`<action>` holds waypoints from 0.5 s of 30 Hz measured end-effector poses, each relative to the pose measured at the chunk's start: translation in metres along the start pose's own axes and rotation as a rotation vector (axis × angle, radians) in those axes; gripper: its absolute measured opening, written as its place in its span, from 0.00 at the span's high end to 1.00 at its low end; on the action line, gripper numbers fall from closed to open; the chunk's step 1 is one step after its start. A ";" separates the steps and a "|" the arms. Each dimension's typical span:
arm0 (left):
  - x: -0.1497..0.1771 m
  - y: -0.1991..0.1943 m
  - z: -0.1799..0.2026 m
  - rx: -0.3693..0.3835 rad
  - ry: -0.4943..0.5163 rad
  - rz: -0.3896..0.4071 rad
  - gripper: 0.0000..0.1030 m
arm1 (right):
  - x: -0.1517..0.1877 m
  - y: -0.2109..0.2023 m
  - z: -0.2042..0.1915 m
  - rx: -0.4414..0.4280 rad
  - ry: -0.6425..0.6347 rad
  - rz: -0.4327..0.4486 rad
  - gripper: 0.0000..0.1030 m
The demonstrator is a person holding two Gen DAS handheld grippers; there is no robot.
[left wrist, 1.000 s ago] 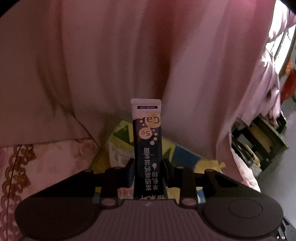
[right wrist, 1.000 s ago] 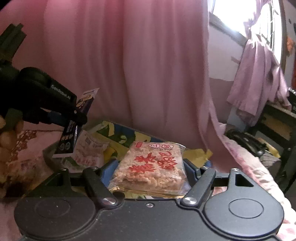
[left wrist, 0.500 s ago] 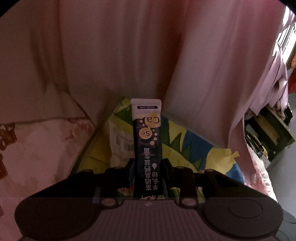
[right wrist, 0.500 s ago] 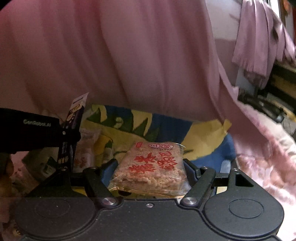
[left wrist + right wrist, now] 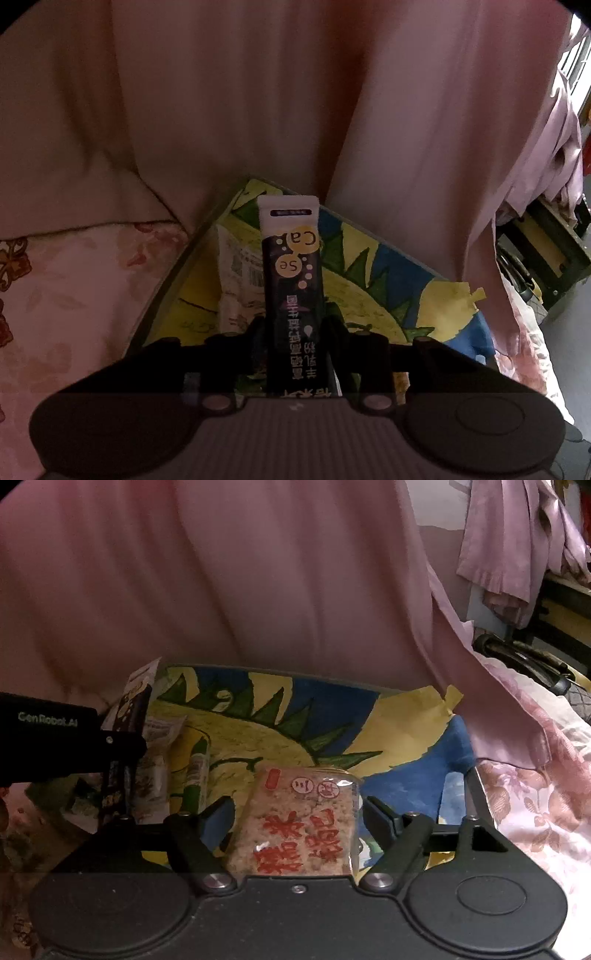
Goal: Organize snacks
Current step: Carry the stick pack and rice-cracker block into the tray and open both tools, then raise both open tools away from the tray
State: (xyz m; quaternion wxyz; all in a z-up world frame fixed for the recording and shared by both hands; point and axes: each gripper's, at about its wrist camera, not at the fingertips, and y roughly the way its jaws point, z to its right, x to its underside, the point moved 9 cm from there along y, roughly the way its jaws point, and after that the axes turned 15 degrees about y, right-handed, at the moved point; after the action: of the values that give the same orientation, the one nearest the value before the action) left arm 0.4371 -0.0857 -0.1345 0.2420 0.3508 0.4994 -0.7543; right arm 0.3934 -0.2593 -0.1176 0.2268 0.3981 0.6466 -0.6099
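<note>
L gripper [image 5: 293,325]: we see the dark stick sachet [image 5: 291,280] upright between its jaws, which have just been easing apart; can't tell if the pads still pinch it. R gripper [image 5: 299,812]: jaws just widened, gaps both sides of the rice cracker pack [image 5: 299,827], so not clamped. Both sit over the painted tray [image 5: 406,731]; a white packet [image 5: 240,273] lies at 10 o'clock of the sachet.

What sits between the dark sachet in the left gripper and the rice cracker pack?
In the right wrist view, a pale snack packet and a small green-labelled tube lie between the dark sachet and the rice cracker pack.
</note>
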 end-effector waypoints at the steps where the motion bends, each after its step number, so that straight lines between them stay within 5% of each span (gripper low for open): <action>1: 0.000 -0.002 0.000 -0.005 0.007 0.000 0.61 | -0.001 -0.001 0.001 -0.001 0.008 0.001 0.18; 15: -0.019 -0.067 0.025 -0.057 0.118 0.092 0.16 | -0.025 -0.086 0.005 -0.026 0.007 0.163 0.01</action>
State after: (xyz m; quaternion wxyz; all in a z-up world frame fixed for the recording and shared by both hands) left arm 0.3938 -0.0832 -0.0748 0.2566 0.4103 0.5172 -0.7059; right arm 0.3389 -0.2652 -0.0467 0.2786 0.4486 0.6206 -0.5796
